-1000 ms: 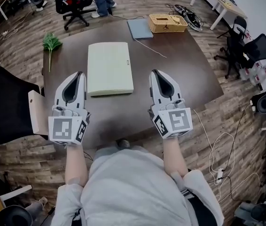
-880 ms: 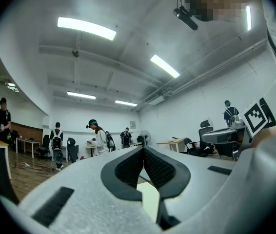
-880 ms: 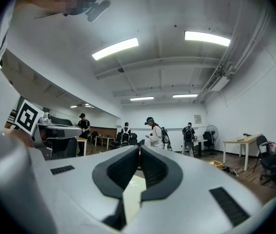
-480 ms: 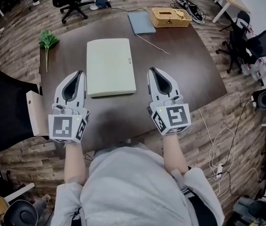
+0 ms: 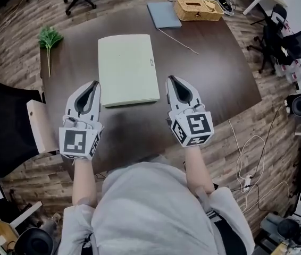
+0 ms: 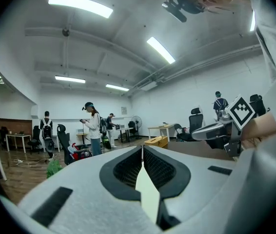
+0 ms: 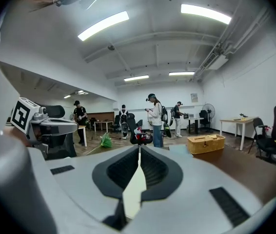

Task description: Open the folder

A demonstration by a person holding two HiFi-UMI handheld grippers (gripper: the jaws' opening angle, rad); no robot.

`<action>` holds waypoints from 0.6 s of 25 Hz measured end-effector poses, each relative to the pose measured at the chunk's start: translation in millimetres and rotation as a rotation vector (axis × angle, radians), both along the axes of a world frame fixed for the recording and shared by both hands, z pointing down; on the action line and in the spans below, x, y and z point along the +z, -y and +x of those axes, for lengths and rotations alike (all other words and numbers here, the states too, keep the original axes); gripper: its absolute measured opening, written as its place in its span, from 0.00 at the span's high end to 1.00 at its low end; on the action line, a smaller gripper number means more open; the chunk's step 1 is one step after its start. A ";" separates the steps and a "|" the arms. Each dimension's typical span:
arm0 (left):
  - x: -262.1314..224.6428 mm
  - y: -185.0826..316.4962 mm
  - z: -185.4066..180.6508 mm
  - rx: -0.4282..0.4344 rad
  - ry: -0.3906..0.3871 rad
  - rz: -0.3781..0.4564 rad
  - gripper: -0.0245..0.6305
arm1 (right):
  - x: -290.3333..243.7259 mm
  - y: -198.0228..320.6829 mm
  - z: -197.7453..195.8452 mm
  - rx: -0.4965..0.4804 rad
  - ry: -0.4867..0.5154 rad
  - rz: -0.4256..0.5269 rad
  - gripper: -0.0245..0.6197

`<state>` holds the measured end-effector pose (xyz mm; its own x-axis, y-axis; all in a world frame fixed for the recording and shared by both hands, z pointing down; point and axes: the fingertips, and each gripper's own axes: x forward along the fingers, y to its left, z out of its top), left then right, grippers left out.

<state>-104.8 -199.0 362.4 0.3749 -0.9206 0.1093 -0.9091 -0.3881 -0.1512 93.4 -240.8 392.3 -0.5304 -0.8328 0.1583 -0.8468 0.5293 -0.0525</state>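
A pale green folder lies closed and flat in the middle of the dark brown table. My left gripper hovers just left of the folder's near left corner, jaws shut and empty. My right gripper hovers just right of the near right corner, also shut with nothing in it. Neither touches the folder. In the left gripper view the jaws meet tip to tip, and the right gripper shows at the right. In the right gripper view the jaws are likewise pressed together.
At the table's far edge stand a wicker basket and a blue-grey folder, with a thin cord beside them. A green sprig lies at the far left. A black chair stands left of the table. People stand in the room beyond.
Both grippers have sunk toward the table and edged forward, so their tips now flank the folder's near corners. The folder has not moved.
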 end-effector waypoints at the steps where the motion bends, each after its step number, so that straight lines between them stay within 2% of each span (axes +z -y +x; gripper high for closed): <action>1: 7.1 0.9 0.2 0.012 0.008 -0.013 0.95 | 6.1 1.8 -1.1 0.001 -0.005 -0.017 0.94; 10: 90.6 4.1 -3.4 0.128 0.174 -0.173 0.95 | 46.3 13.0 -12.0 0.011 -0.038 -0.122 0.94; 12: 108.3 4.7 -8.5 0.125 0.176 -0.216 0.95 | 53.7 13.1 -14.9 0.012 -0.047 -0.140 0.94; 15: 129.1 8.9 -17.7 0.100 0.136 -0.273 0.95 | 64.7 14.0 -18.6 0.014 -0.059 -0.167 0.94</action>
<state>-122.5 -207.9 491.5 0.4274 -0.8095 0.4025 -0.8428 -0.5179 -0.1467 74.8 -254.8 457.0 -0.5049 -0.7994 0.3255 -0.8581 0.5058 -0.0889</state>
